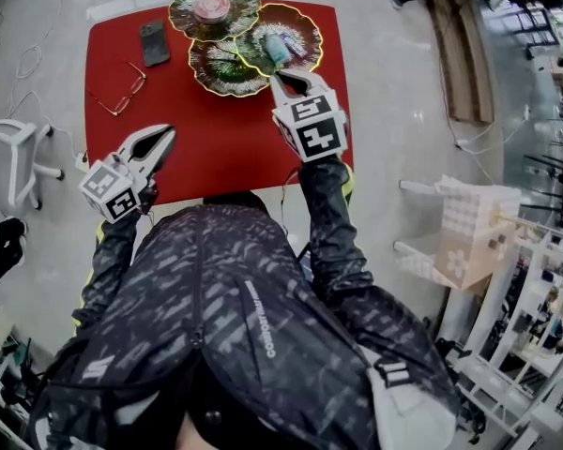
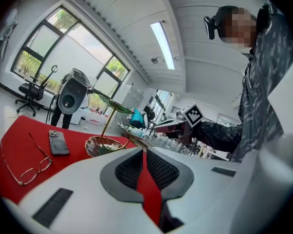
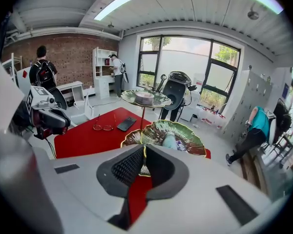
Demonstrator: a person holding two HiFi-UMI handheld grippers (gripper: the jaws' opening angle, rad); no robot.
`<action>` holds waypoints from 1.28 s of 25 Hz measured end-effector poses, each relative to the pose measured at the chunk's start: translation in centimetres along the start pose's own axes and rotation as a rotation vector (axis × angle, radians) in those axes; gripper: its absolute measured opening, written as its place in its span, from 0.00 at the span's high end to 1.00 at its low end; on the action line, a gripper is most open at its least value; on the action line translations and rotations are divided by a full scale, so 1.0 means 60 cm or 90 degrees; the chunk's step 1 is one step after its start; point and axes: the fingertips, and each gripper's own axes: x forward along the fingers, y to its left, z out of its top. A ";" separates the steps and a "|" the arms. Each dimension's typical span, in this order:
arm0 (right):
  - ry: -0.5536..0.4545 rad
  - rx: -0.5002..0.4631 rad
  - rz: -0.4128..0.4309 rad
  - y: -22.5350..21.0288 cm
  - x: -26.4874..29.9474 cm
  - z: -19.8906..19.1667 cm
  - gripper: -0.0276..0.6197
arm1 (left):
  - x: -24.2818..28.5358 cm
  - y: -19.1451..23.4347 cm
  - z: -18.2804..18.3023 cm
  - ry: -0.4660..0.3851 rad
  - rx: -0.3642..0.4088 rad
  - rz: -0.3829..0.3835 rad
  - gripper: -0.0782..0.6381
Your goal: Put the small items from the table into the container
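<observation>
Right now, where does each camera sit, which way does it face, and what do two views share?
Head view: on the head, steeply down at the table, left gripper, right gripper, jacket.
Left gripper view: on that gripper, across the table toward the dish stand; own shut jaws, other sleeve.
Right gripper view: likewise, facing the stand; own shut jaws.
All share phone, glasses.

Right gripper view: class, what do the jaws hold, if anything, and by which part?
Nothing is held. The right gripper has its jaws shut together with nothing between them; only the red table shows through the gap behind them.
</observation>
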 end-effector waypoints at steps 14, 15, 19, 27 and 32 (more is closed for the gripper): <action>0.000 -0.004 0.020 0.209 -0.118 -0.061 0.91 | -0.115 -0.089 -0.034 0.002 0.035 -0.004 0.87; -0.004 -0.001 0.018 0.221 -0.133 -0.065 0.91 | -0.123 -0.101 -0.035 0.004 0.036 -0.005 0.87; -0.030 0.009 0.009 0.268 -0.175 -0.081 0.91 | -0.159 -0.127 -0.058 0.010 0.014 0.005 0.87; -0.086 0.034 -0.014 0.356 -0.278 -0.105 0.91 | -0.218 -0.198 -0.088 0.024 0.010 -0.022 0.87; -0.087 0.025 -0.021 0.382 -0.303 -0.132 0.93 | -0.228 -0.237 -0.090 0.014 0.023 -0.029 0.87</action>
